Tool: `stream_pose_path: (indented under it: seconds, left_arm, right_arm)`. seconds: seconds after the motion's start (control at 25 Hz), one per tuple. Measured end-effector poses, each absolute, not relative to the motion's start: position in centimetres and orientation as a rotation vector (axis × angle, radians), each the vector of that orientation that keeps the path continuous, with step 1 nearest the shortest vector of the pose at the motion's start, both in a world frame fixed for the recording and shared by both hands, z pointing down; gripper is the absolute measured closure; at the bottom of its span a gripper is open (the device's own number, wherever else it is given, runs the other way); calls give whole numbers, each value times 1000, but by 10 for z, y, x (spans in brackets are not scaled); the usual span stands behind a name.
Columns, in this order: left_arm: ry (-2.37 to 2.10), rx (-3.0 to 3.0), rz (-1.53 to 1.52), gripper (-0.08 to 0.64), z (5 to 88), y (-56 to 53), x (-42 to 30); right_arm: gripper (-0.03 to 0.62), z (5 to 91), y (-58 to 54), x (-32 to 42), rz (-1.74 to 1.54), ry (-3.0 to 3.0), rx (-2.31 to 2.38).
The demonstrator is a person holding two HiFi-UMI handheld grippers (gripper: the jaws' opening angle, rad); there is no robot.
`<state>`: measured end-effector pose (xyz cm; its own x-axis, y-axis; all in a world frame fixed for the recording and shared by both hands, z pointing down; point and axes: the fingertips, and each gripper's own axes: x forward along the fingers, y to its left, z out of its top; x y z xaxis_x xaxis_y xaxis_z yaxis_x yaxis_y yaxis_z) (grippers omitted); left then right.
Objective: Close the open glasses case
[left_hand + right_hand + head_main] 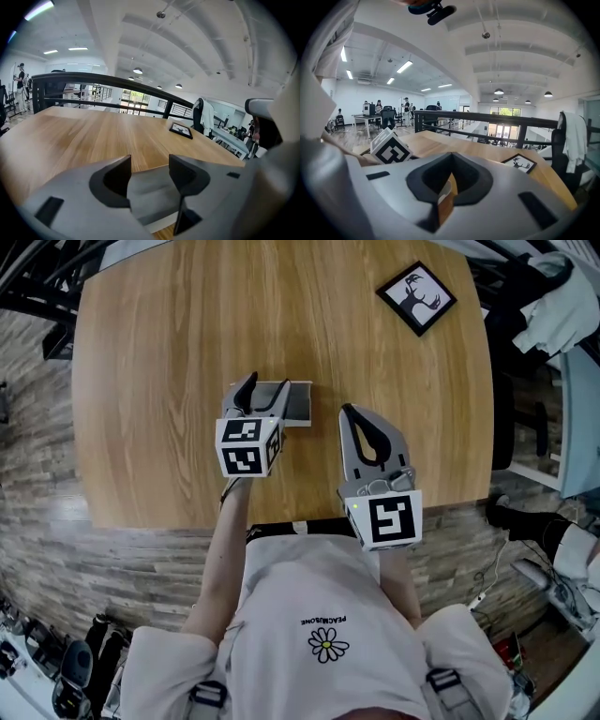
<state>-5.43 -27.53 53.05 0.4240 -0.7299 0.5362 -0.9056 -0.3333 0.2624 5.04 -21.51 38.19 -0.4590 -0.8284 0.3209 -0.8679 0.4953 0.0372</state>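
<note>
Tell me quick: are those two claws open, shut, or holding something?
Left gripper: open, jaws apart above the grey glasses case, not clamped on it.
Right gripper: shut, jaws together, holding nothing.

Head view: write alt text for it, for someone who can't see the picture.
Seen from above, a person holds the open left gripper over a grey rectangular glasses case on a light wooden table. The shut right gripper is to its right, empty; a black-framed deer picture lies far right.
</note>
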Motion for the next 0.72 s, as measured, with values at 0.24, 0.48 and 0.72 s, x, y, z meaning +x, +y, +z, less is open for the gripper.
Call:
stream_pose_path:
  seconds: [0.24, 0.48, 0.72]
  left_arm:
    - [-1385, 2172, 484, 310, 534, -273, -59]
    - [-1363, 2161, 473, 310, 534, -269, -59]
    - [-1355, 2156, 483, 310, 533, -269, -57]
  right_arm:
    - [584, 388, -217, 41, 178, -2468, 1402]
    - [584, 388, -213, 38, 184, -2469, 1391]
    - [584, 390, -216, 34, 233, -2498, 1370]
